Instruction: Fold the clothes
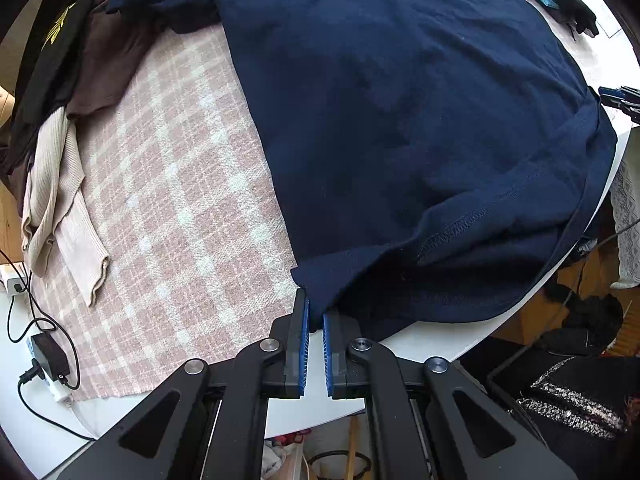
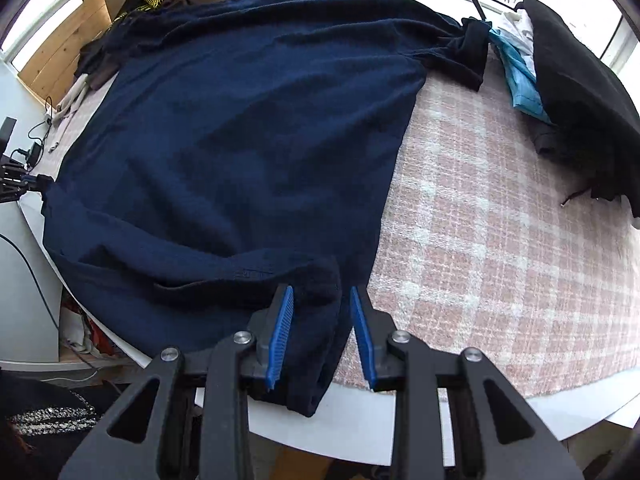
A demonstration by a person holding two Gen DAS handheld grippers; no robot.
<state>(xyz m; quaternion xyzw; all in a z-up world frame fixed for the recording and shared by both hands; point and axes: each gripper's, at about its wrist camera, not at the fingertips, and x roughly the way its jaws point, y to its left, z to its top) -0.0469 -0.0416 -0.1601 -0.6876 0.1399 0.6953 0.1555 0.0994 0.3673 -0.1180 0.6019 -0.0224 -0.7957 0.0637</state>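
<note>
Left hand-held gripper (image 1: 315, 312) nipping navy shirt (image 1: 400, 120) hem, plaid cloth (image 1: 180, 200) beneath

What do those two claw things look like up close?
Both look alike: the left gripper and right gripper have black plastic linkage arms with triangular cut-outs, round silver pivot pins, and two flat fingers lined with ribbed blue pads. No cables or markings show.

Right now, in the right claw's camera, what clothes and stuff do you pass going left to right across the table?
Navy shirt → pink checked cloth → light blue garment → black garment.
</note>
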